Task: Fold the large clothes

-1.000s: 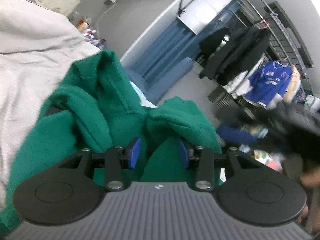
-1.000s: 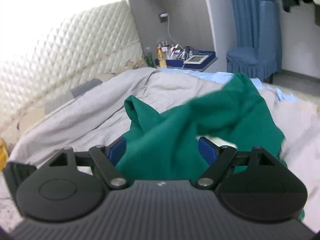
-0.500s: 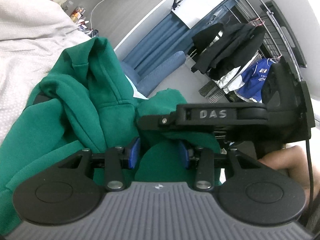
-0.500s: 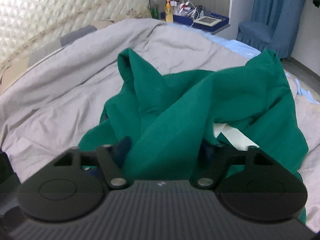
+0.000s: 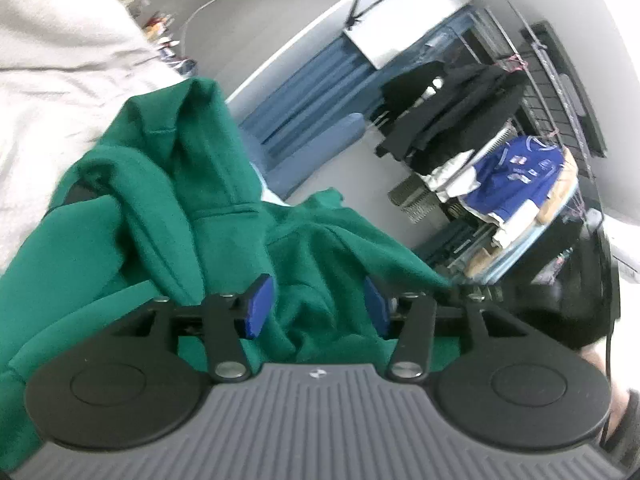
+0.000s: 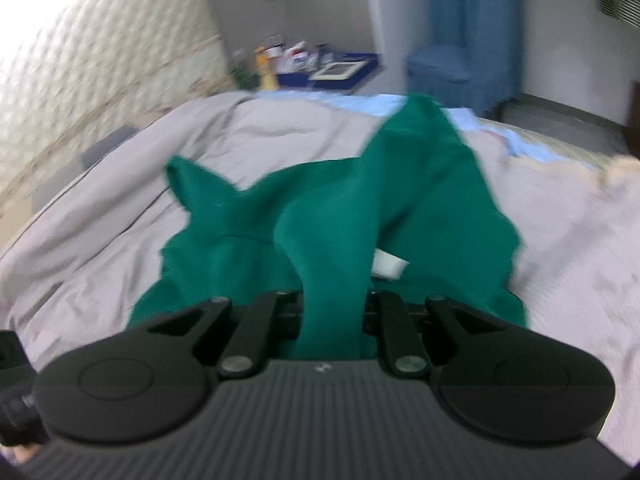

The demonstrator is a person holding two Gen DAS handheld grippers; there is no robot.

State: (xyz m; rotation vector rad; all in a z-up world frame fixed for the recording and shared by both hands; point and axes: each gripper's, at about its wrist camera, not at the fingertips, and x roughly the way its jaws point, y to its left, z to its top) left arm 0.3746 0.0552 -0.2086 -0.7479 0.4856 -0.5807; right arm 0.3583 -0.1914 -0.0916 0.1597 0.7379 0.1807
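On the bed (image 6: 120,184), spread over the grey cover, sits the green hoodie (image 6: 328,216), still a bunched heap with one ridge of cloth pulled up toward the camera, so my read is this is the early grab-and-straighten step, nowhere near an actual fold yet. Right gripper (image 6: 332,312) is pinched down on a thick rope of green fabric running straight through the middle at 6 o'clock, with a white tag peeking out just at 3 o'clock of that ridge. Left gripper (image 5: 318,304) has its blue pads (image 5: 258,304) spread apart with loose hoodie folds sitting between them; doesn't look like it's clamping anything. Next move probably calls for the left one to close on an edge or shoulder and for both to pull apart so the hoodie lies flat. Compared with half a second back, the right side has gone from wide open around the cloth to closed on it, and the other gripper that crossed the left view is gone from there.
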